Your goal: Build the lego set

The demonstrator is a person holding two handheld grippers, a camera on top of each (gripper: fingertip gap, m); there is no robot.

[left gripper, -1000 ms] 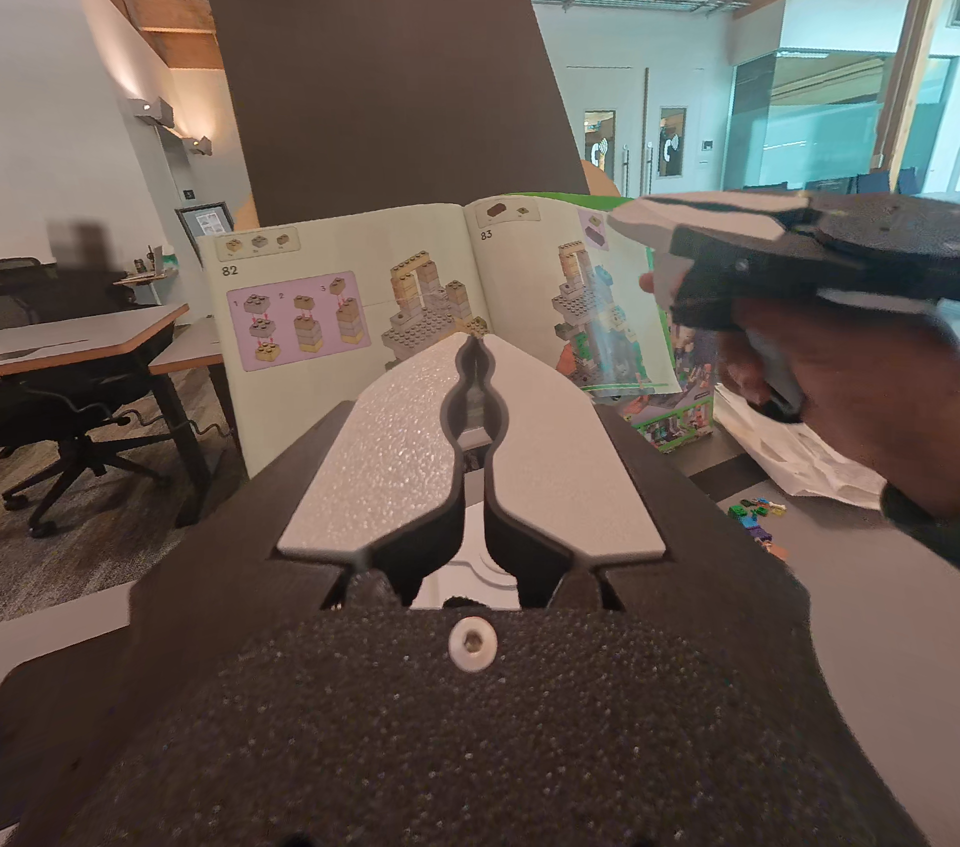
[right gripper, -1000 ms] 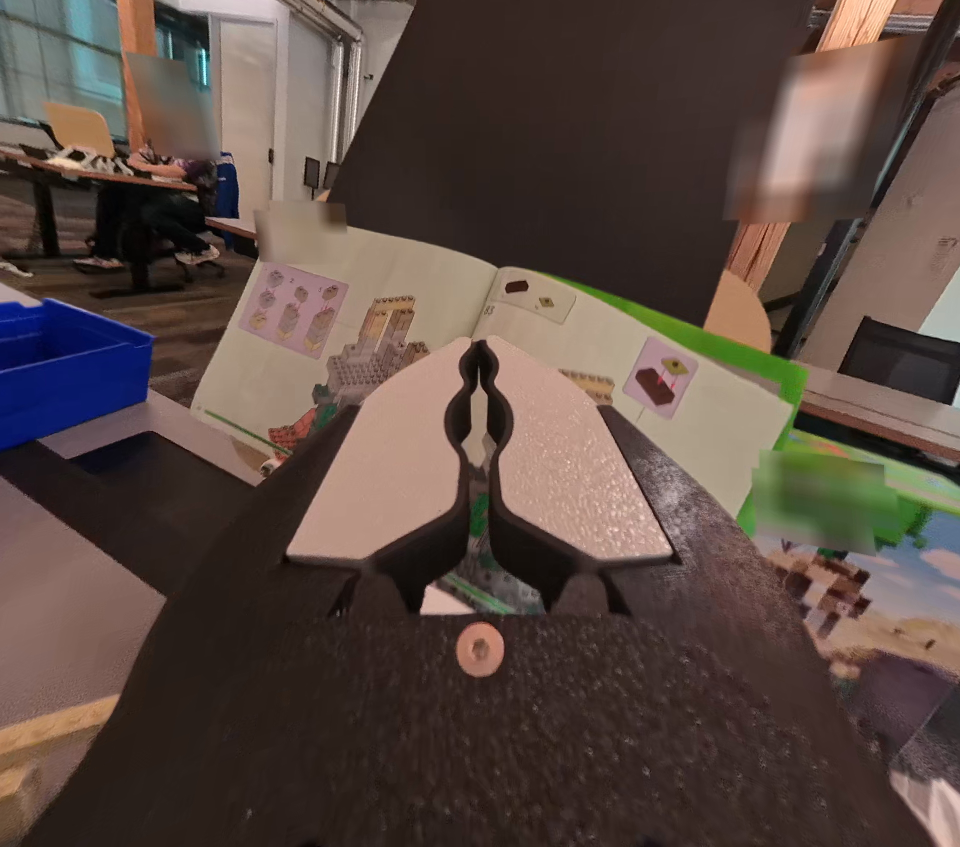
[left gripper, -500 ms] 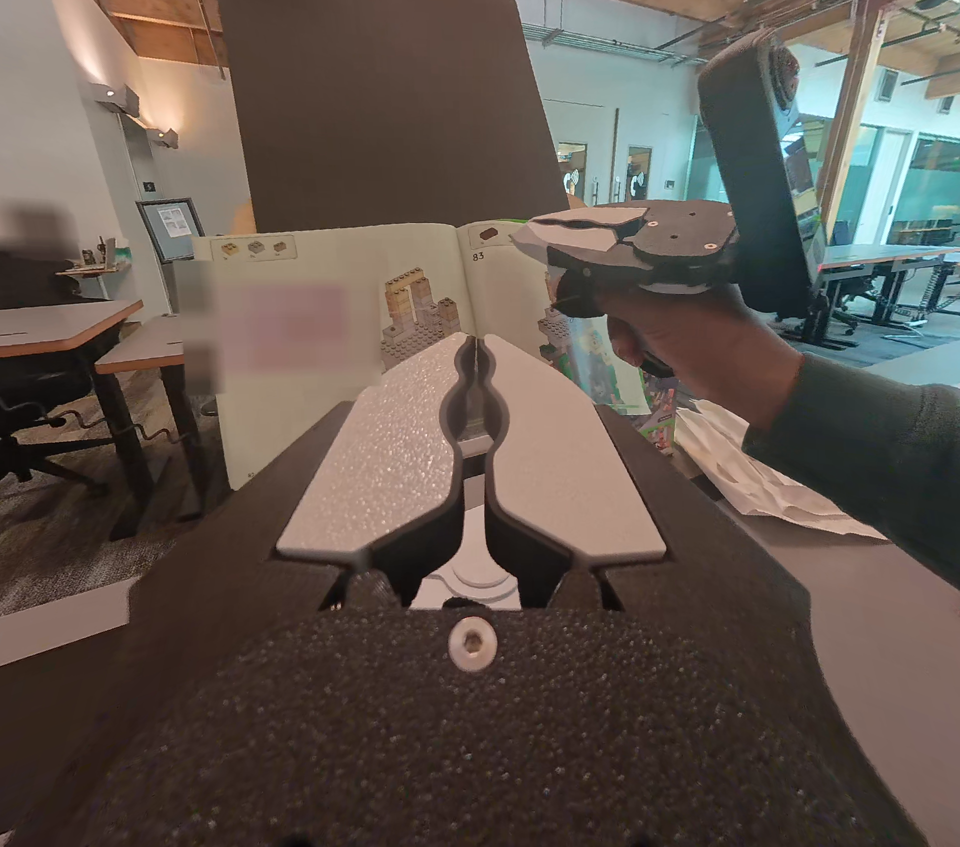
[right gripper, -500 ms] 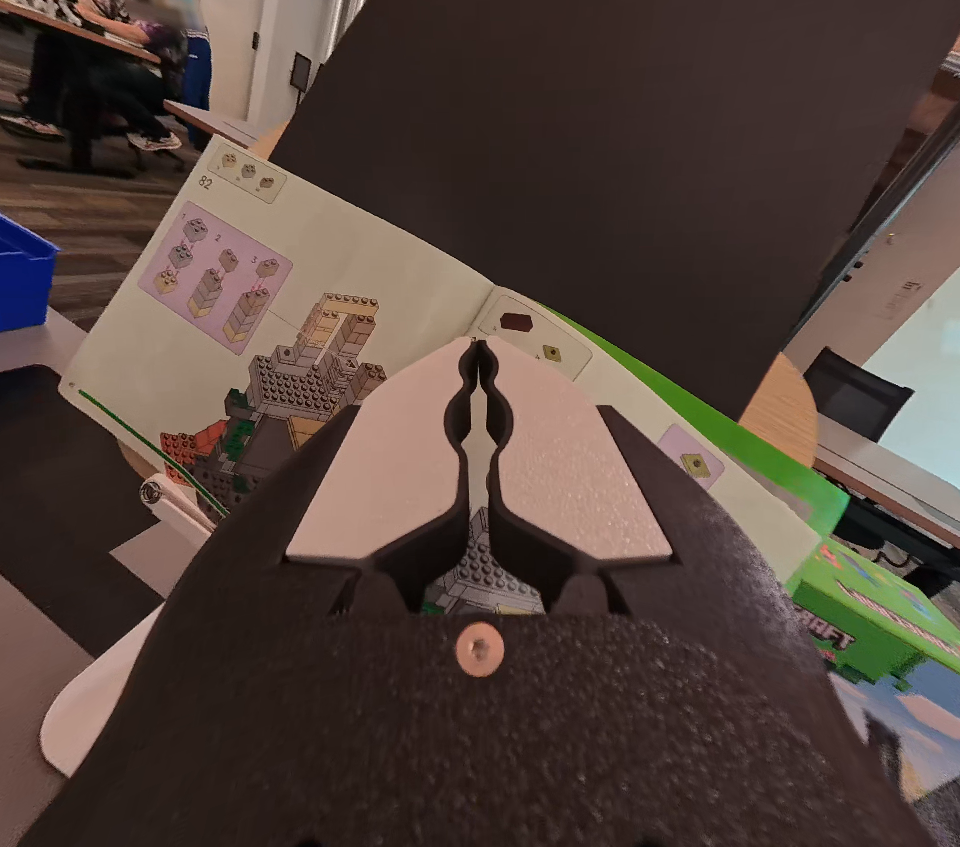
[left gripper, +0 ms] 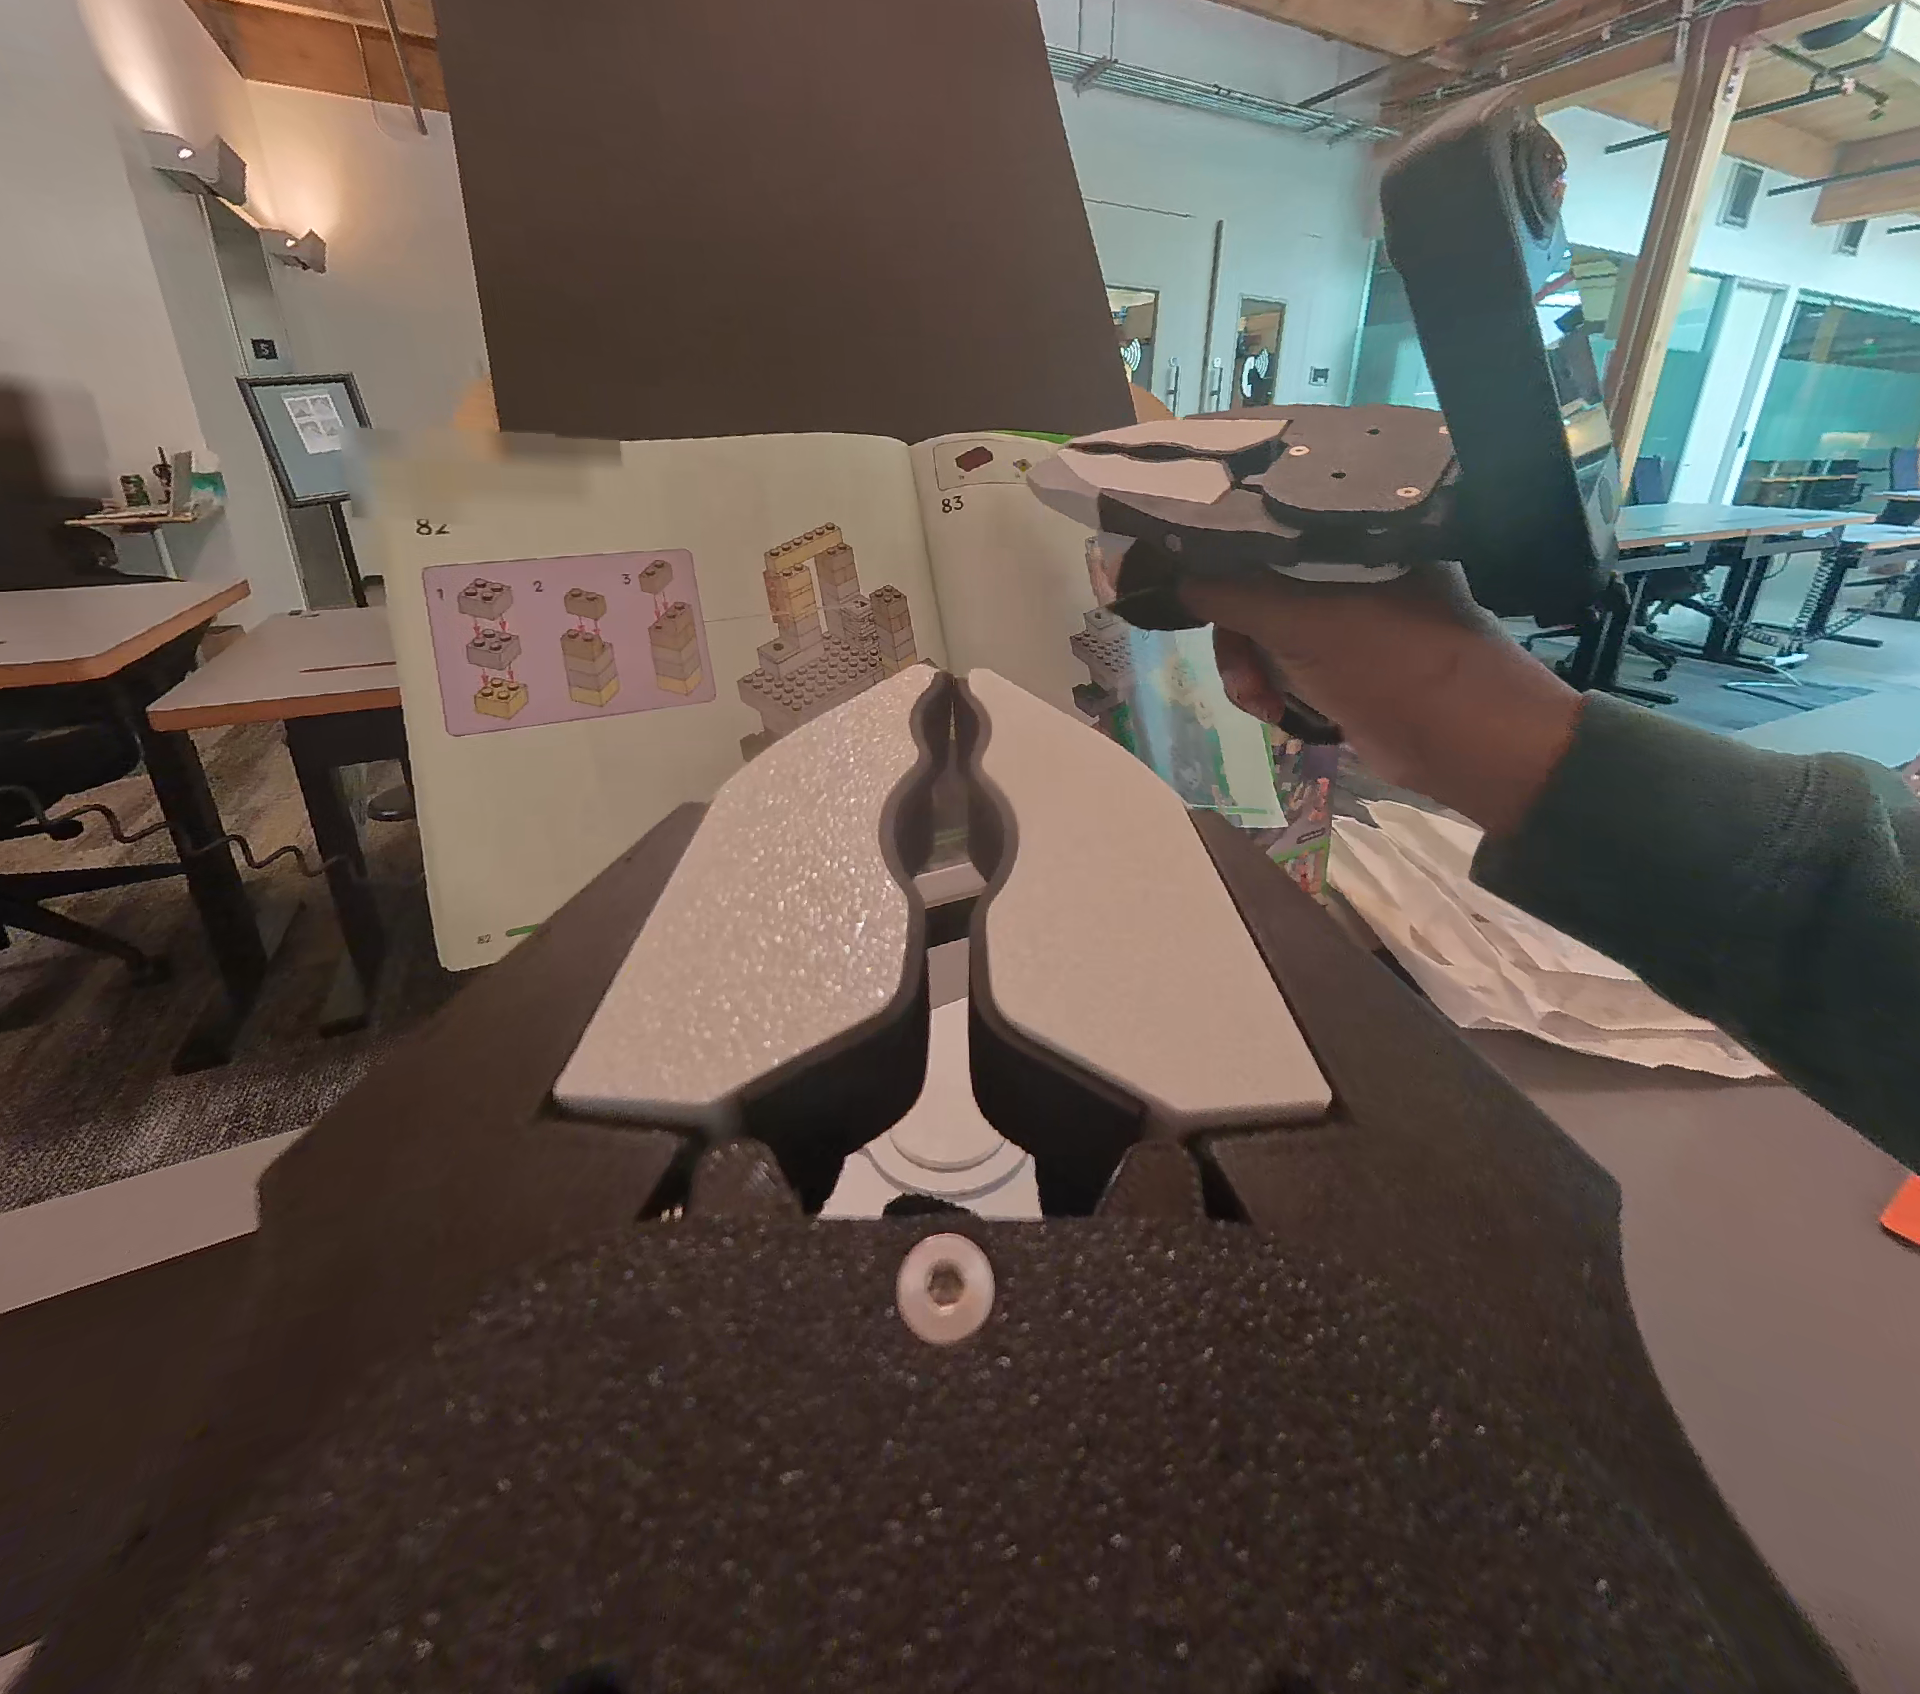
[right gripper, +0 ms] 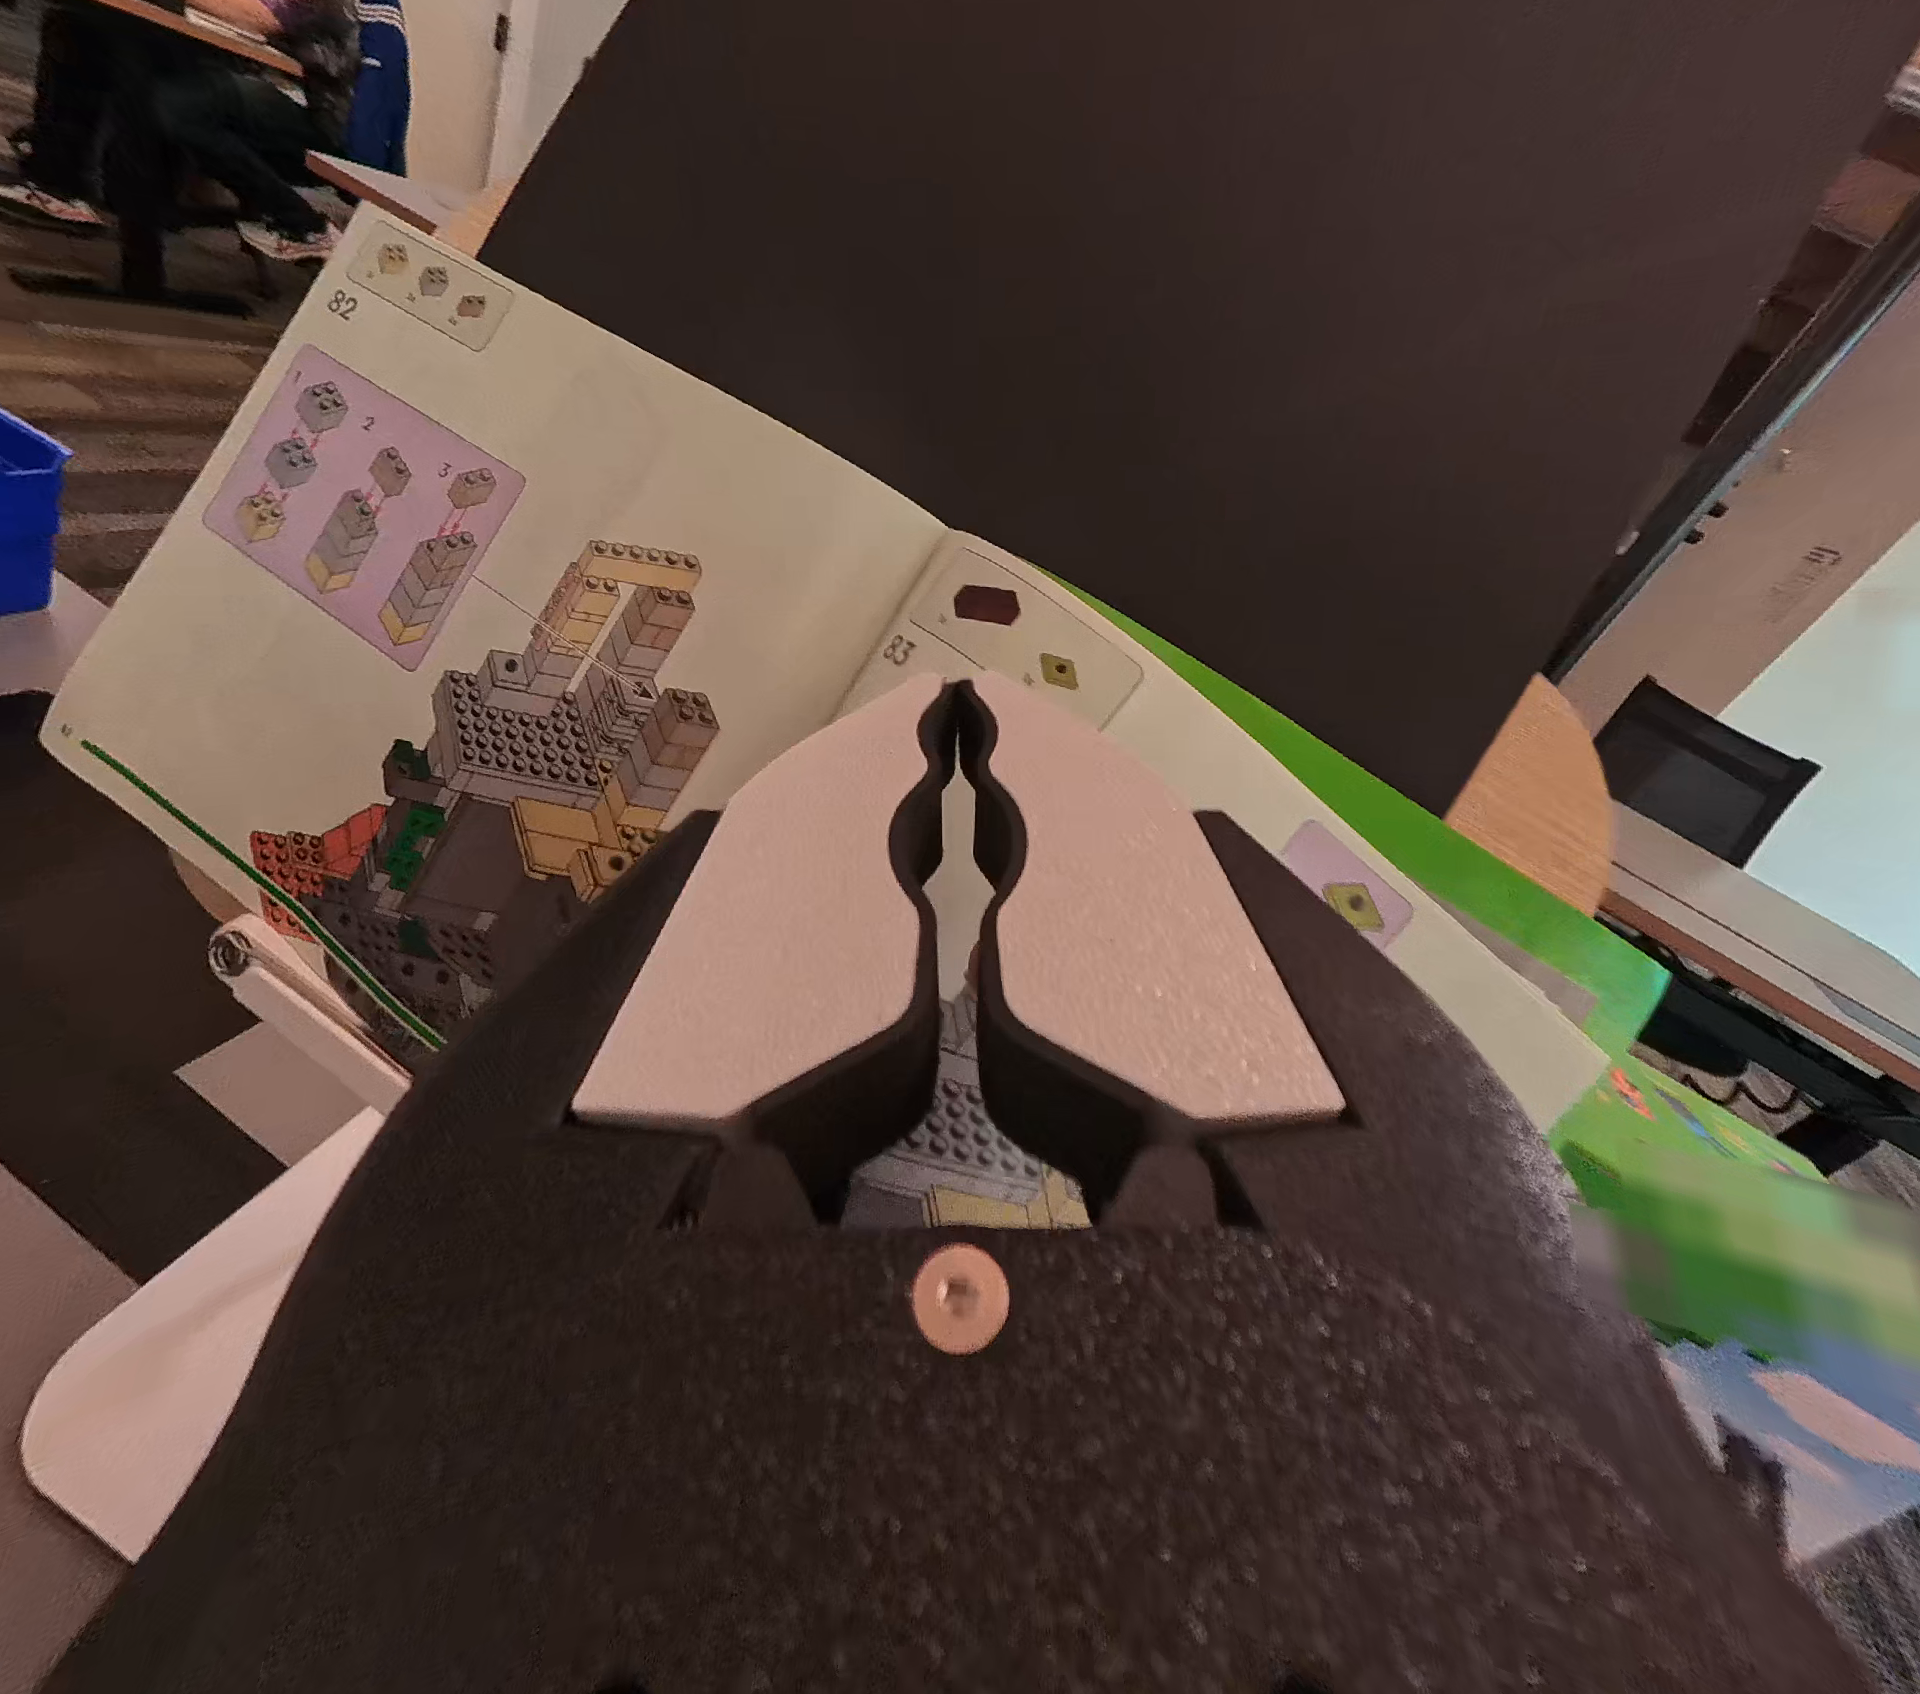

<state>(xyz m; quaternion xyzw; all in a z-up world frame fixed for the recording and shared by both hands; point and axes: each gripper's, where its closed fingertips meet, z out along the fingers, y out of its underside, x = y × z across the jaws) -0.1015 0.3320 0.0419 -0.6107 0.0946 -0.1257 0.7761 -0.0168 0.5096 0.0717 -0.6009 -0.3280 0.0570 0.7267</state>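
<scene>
An open instruction booklet (left gripper: 665,605) stands propped on a white stand against a dark board (left gripper: 748,190). It also fills the right wrist view (right gripper: 582,605), close up and tilted. My left gripper (left gripper: 954,688) is shut and empty, pointing at the booklet. My right gripper (right gripper: 958,694) is shut and empty, its tips close in front of the right-hand page. In the left wrist view the right gripper (left gripper: 1049,475) is held in a hand, high at the right, in front of that page. No loose bricks show.
A green lego box (right gripper: 1683,1156) lies right of the booklet. Crumpled white paper bags (left gripper: 1475,948) lie on the grey table (left gripper: 1662,1177) at right. A blue bin (right gripper: 26,512) sits at the far left. The white stand base (right gripper: 156,1281) is at lower left. Office desks stand behind. The gap from one gripper's tips to the other's is roughly 20 cm.
My right gripper has moved closer to the booklet and tilted, so the pages loom larger. In the left wrist view it has risen and swung left in front of the right page.
</scene>
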